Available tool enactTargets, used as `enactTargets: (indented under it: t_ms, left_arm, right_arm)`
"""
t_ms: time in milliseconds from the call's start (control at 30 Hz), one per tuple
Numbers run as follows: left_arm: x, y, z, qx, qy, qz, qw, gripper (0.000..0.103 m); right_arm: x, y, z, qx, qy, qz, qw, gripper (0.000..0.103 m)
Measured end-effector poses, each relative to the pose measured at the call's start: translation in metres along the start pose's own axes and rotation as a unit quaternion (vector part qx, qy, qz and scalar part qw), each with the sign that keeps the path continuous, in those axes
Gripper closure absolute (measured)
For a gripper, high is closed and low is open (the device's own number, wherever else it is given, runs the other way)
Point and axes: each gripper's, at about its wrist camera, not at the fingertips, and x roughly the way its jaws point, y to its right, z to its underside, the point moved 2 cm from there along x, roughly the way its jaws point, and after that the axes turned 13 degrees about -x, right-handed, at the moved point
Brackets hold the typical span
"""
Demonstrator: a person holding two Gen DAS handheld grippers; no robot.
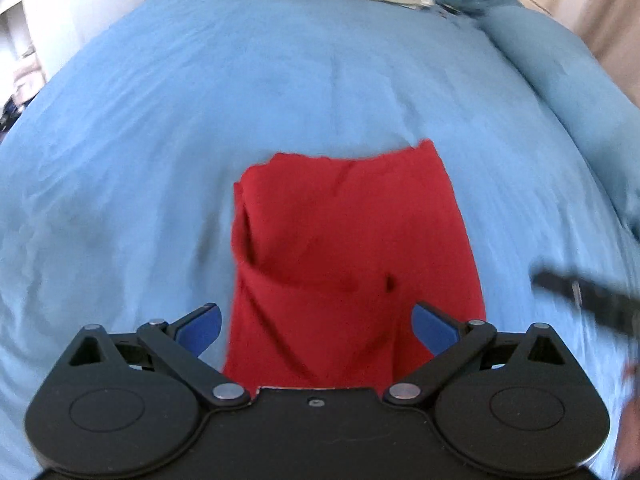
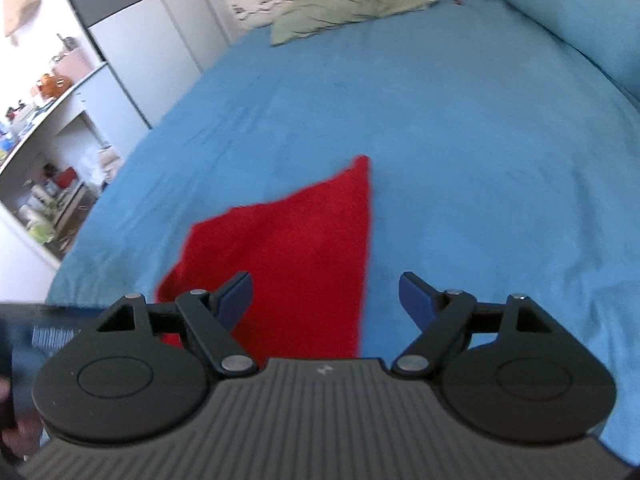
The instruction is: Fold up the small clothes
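A small red garment lies folded in a rough rectangle on the blue bedspread. My left gripper hovers open over its near edge, blue fingertips spread on either side, holding nothing. In the right wrist view the same red garment lies ahead, its right edge running straight away from me. My right gripper is open and empty above the garment's near right edge. The right gripper's dark body shows blurred at the right of the left wrist view.
A pale green pillow lies at the far end of the bed and a blue bolster along the right side. A white cupboard and cluttered shelves stand beyond the bed's left edge.
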Motion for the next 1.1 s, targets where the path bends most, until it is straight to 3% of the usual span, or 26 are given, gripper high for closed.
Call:
enactTargets:
  t_ms: [133, 233, 400, 533, 667, 833, 967, 1100]
  left_arm:
    - [0.033, 0.004, -0.021, -0.039, -0.001, -0.030, 0.9988, 0.000]
    - [0.047, -0.007, -0.024, -0.044, -0.022, -0.038, 0.9981, 0.010]
    - [0.037, -0.047, -0.022, 0.007, -0.049, -0.058, 0.9971, 0.012]
    - [0.034, -0.081, -0.008, 0.051, -0.076, -0.099, 0.9908, 0.012]
    - [0.026, -0.106, 0.000, 0.029, -0.075, -0.114, 0.9903, 0.012]
    - [-0.005, -0.105, -0.003, -0.026, -0.025, -0.058, 0.9977, 0.011]
    - [-0.013, -0.077, -0.005, -0.009, 0.003, -0.029, 0.9995, 0.009]
    - [0.022, -0.058, 0.001, 0.027, -0.026, -0.038, 0.9986, 0.008]
  right_arm:
    - [0.005, 0.013, 0.020, 0.023, -0.007, -0.008, 1.000, 0.007]
    - [0.010, 0.017, 0.024, 0.039, -0.012, -0.016, 0.999, 0.007]
    - [0.011, 0.012, 0.024, 0.034, -0.018, -0.028, 0.999, 0.007]
    - [0.012, 0.008, 0.022, 0.026, -0.025, -0.035, 0.999, 0.007]
    - [0.017, 0.003, 0.021, 0.011, -0.035, -0.037, 0.999, 0.007]
    - [0.029, -0.006, 0.026, -0.007, -0.052, -0.038, 0.998, 0.007]
    - [0.046, -0.014, 0.037, -0.020, -0.071, -0.032, 0.997, 0.007]
    - [0.056, -0.020, 0.046, -0.034, -0.078, -0.019, 0.996, 0.007]
